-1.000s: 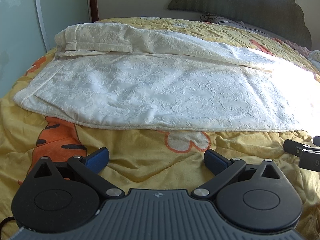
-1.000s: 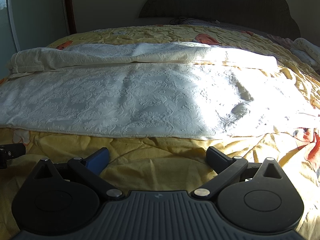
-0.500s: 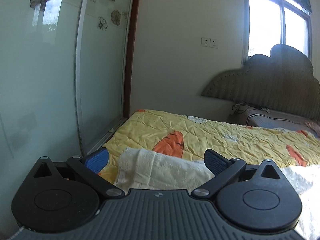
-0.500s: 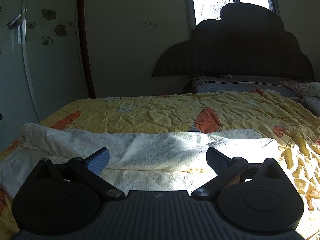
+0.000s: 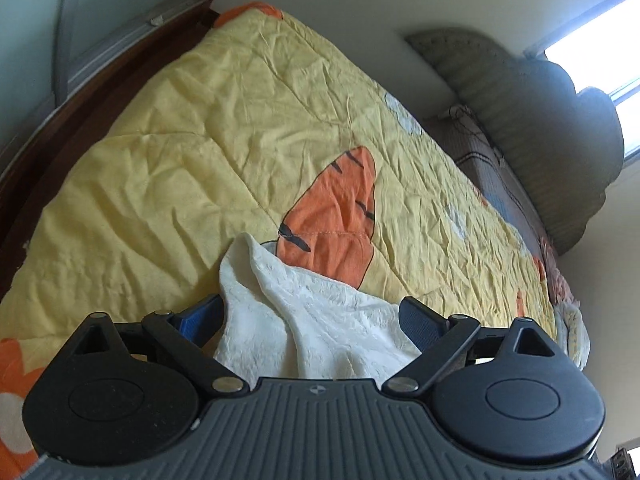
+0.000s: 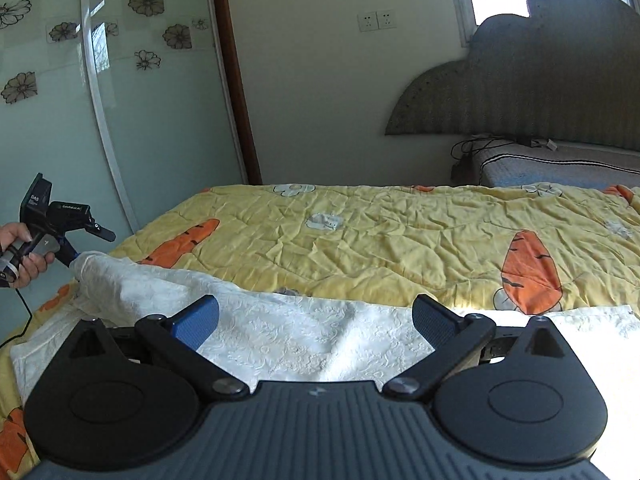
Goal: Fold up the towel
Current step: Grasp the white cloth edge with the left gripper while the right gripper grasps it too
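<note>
I had both tongs over the bed, with the white towel (image 6: 280,332) lying across the near part of the yellow carrot-print quilt (image 6: 400,236). The left tongs (image 5: 312,316) stood wide, a raised corner of towel bunched between the two fingers and brushing the blue pad on one side, but nothing was clamped. In the right wrist view I could see those same tongs off to the left, held in a hand (image 6: 24,256), their tips at the towel's lifted end. The right tongs (image 6: 316,316) were also wide and held nothing, with flat cloth spread beneath and beyond them.

My worry was the left grasp. The cloth there was a loose, peaked fold, so closing might have caught only one layer or a thin edge, and the corner could have slipped out once lifted. With the right side not gripped at all, pulling on the left alone would likely have dragged the towel askew and rumpled it instead of making a clean fold. The quilt underneath was soft and wrinkled, so I judged a low closing could have pinched quilt together with towel.

Around us stood a padded headboard (image 6: 540,80), a striped pillow (image 6: 560,164) with a cable beside it, and a sliding glass door (image 6: 80,100) with flower decals. None of these lay in the way; the far quilt was free.
</note>
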Available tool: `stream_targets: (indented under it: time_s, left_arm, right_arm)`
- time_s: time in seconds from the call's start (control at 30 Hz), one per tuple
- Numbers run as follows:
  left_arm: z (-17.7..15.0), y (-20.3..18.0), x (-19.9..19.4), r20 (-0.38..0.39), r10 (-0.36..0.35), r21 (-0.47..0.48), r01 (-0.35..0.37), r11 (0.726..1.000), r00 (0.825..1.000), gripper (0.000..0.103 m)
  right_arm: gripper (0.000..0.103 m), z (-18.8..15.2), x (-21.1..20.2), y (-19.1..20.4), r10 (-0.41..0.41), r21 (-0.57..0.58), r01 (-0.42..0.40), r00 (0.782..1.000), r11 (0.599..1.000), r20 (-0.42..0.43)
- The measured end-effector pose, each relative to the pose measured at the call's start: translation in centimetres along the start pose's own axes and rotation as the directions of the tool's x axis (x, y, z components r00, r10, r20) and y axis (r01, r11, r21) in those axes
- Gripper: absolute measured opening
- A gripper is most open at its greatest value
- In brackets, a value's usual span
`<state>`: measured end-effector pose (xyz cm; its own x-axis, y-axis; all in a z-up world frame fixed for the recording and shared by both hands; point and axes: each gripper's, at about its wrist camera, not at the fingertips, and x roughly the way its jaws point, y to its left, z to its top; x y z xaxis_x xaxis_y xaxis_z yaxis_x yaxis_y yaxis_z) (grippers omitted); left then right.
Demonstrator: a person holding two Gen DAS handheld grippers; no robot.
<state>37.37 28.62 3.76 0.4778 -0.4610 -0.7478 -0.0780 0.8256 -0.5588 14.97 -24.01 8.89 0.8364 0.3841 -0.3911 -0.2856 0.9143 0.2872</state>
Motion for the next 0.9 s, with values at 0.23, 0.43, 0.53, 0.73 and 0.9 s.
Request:
stream_targets:
  time_s: [0.23, 0.43, 0.53, 0.73, 0.9]
  left_arm:
    - [0.3, -0.4, 3.6, -0.084, 0.080, 0.130, -0.068, 0.989, 0.993, 0.023]
    - [-2.4, -4.8, 0.5, 0.151, 0.087, 0.424, -0.144, 0.894, 0.985, 0.013]
    - [-5.4, -7.0, -2.9, 0.291, -0.038, 0.560, -0.138, 0.817, 0.956, 0.011]
    - [-11.7, -7.5, -9.7, 0.396, -0.371, 0.686, -0.003, 0.727, 0.840, 0.011]
    - [-14.3, -6.9, -11.4, 0.393, -0.406, 0.701, 0.016, 0.713, 0.825, 0.011]
  right_arm:
    - [0.103, 0.6, 4.2, 0.9, 0.053, -0.063, -0.054, 0.998, 0.997, -0.022]
    - [0.103, 2.1, 8.5, -0.6, 0.222, -0.146, -0.230, 0.972, 0.962, -0.073]
    - [0.103, 3.8, 12.5, -1.7, 0.323, -0.115, -0.362, 0.908, 0.925, -0.267]
    - [0.103, 5.5, 18.1, -2.8, 0.328, -0.167, -0.418, 0.859, 0.893, -0.393]
    - [0.103, 5.0, 21.0, -1.4, 0.290, -0.256, -0.471, 0.803, 0.844, -0.520]
